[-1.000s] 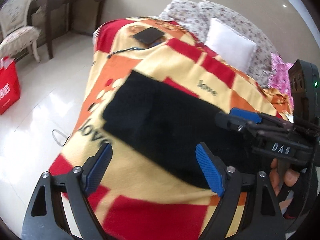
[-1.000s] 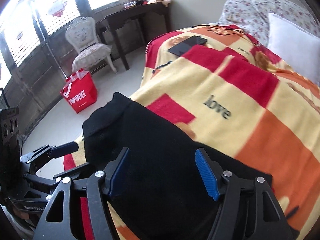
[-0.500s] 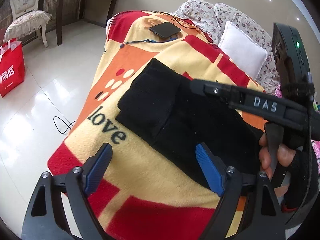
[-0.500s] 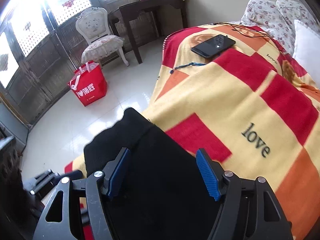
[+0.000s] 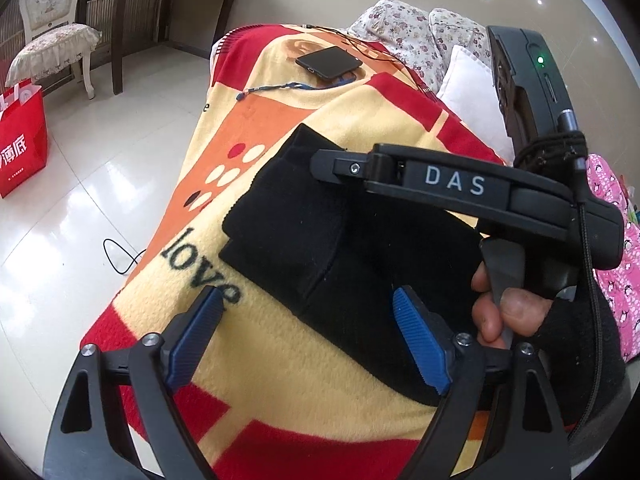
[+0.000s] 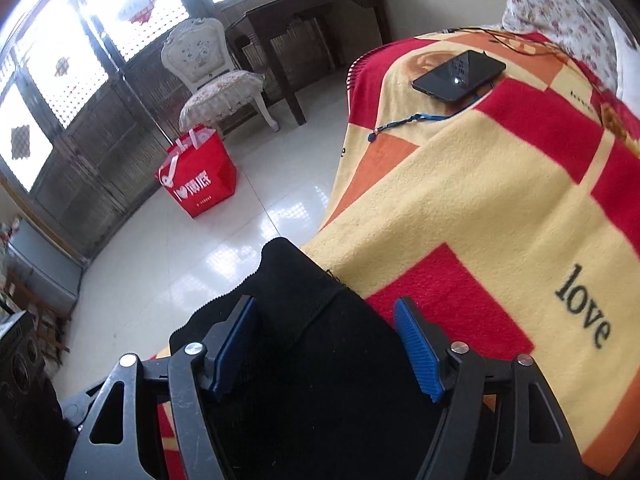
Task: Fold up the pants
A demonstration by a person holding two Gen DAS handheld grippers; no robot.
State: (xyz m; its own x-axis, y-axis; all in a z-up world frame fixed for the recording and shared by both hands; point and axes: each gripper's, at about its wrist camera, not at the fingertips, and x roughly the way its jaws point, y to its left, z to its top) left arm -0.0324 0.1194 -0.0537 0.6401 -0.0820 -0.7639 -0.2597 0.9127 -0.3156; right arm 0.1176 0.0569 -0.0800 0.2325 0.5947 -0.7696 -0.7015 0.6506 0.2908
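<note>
The black pants [image 5: 320, 240] lie folded in layers on the yellow, red and orange blanket [image 5: 304, 368]. My left gripper [image 5: 308, 336] is open and empty, held above the pants' near edge. The right gripper's body, marked DAS, crosses the left wrist view above the pants; its tips are out of sight there. In the right wrist view the right gripper [image 6: 326, 344] is open and empty over the pants [image 6: 320, 368], whose corner reaches the bed edge.
A black phone [image 5: 329, 63] with a blue lanyard lies further up the blanket, also in the right wrist view [image 6: 460, 75]. Pillows [image 5: 472, 92] at the head. On the tiled floor: red bag [image 6: 198, 178], white chair [image 6: 216, 84], dark desk [image 6: 312, 12], a cable [image 5: 120, 256].
Both grippers have pulled back and risen from the pants and stayed open. The right gripper has swung across the left wrist view. The pants lie still.
</note>
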